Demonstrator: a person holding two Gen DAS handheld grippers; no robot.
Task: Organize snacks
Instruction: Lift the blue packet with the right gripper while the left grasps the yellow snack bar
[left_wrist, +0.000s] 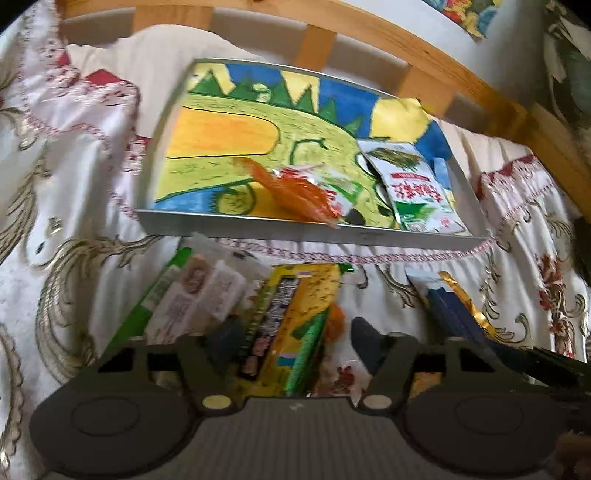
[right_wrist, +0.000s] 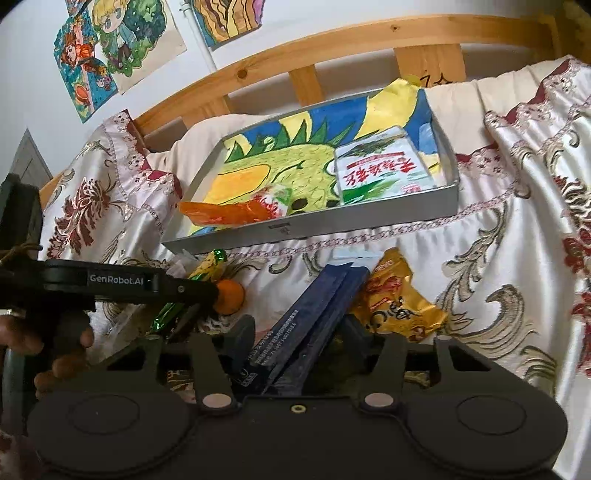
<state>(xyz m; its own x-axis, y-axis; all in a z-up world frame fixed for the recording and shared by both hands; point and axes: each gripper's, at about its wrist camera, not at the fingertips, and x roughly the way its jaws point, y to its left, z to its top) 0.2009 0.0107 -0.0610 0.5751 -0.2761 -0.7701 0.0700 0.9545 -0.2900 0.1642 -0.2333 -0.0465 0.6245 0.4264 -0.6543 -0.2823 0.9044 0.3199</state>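
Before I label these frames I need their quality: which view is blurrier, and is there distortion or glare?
Left wrist view: motion-blurred throughout, the print on the yellow-green packet unreadable. Right wrist view: sharper, the lettering on the white-green packet crisp. Both views: fisheye bends the wooden rail, corners darken; light glare on the satin cloth.

Black tongs (right_wrist: 301, 343), round pivot discs, white "GenRobot.AI" lettering on left tongs (right_wrist: 207, 295)

A shallow grey tray (right_wrist: 362, 219) lined with a dinosaur drawing holds a white-and-green packet (right_wrist: 382, 171) flat at its right end and an orange wrapper (right_wrist: 229, 213) overhanging its near rim. Before it lie a yellow-green packet (left_wrist: 291, 325), dark blue sachets (right_wrist: 314, 314) and a gold pouch (right_wrist: 397, 295).
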